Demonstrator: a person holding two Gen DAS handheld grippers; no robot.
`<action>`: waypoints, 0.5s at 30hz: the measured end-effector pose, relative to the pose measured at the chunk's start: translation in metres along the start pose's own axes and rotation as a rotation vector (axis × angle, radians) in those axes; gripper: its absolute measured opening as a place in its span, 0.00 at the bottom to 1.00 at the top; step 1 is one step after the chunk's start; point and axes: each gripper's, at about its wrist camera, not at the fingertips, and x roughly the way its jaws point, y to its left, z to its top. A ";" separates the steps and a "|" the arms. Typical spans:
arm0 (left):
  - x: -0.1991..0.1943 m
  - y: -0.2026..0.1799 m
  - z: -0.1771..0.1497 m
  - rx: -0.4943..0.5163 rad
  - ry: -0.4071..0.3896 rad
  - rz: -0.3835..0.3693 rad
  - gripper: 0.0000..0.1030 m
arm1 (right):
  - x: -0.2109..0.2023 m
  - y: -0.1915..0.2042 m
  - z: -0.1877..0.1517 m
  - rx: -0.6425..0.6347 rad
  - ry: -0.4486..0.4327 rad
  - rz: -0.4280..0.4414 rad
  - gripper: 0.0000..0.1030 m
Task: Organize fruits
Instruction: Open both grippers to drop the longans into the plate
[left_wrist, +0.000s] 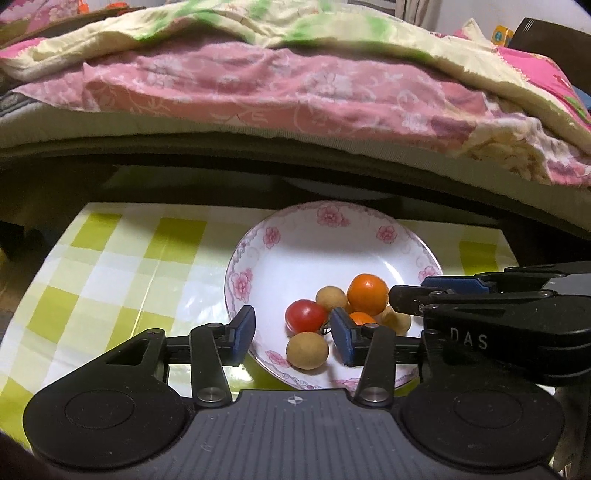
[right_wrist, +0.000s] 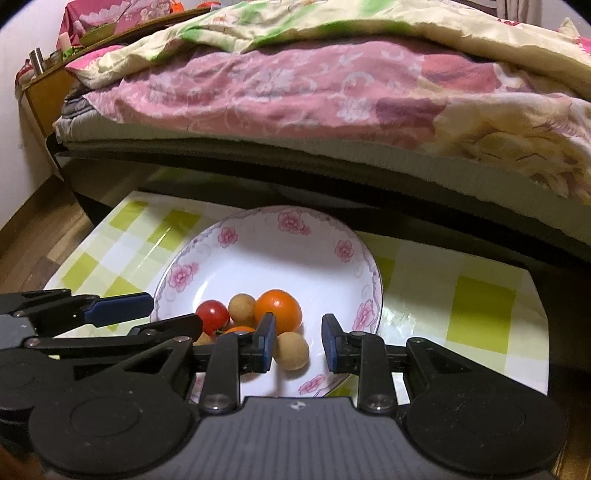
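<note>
A green-checked tablecloth (left_wrist: 110, 266) lies low in the frame, below a bed. The fruits sit low in the floral plate (left_wrist: 295, 240). Left gripper (left_wrist: 291, 332) and right gripper (right_wrist: 298, 345) stand parted, pressing nothing. We withdraw both upward without nudging the tan fruit (right_wrist: 292, 350). The right pad hides part of the small orange fruit (left_wrist: 360, 317).

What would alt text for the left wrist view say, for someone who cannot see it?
A floral-rimmed white plate on a green checked tablecloth holds small fruits: a red tomato, an orange one and tan round ones. The left tongs hover open over them, gripping nothing; the right tongs reach in beside. A bed with pink bedding fills the background.
</note>
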 end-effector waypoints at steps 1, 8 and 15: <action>-0.003 0.000 0.000 0.002 -0.006 0.001 0.54 | -0.002 0.000 0.000 0.002 -0.004 0.000 0.30; -0.025 0.000 -0.006 0.009 -0.020 0.001 0.56 | -0.026 0.009 -0.007 -0.016 -0.025 0.010 0.30; -0.044 0.000 -0.018 0.020 -0.020 -0.003 0.56 | -0.045 0.018 -0.021 -0.007 -0.036 0.021 0.30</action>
